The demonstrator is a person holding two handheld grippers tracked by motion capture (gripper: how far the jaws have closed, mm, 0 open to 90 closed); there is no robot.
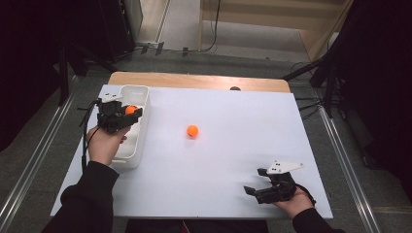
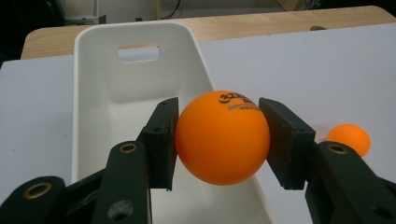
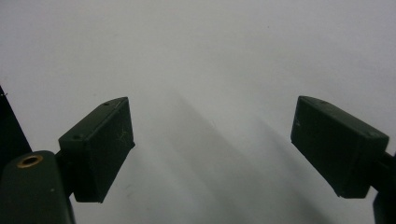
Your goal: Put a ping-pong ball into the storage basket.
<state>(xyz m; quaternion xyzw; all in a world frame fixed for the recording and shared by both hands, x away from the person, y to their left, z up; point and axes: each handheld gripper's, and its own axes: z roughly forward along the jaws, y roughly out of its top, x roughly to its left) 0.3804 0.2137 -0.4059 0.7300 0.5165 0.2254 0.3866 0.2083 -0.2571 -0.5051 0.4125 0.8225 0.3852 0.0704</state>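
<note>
One orange ball clamped in left gripper over white bin

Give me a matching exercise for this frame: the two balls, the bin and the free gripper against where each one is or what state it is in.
Things:
1. held orange ball
2. loose orange ball
3. white bin
4. right gripper

Places or states:
A. open, nothing between its jaws, near the table's front right corner
B. lying alone on the white table top, mid-table
C. clamped in the left gripper above the bin
D. standing at the table's left side, handle slot in its far wall

Pairs: 1-C, 2-B, 3-D, 4-A
</note>
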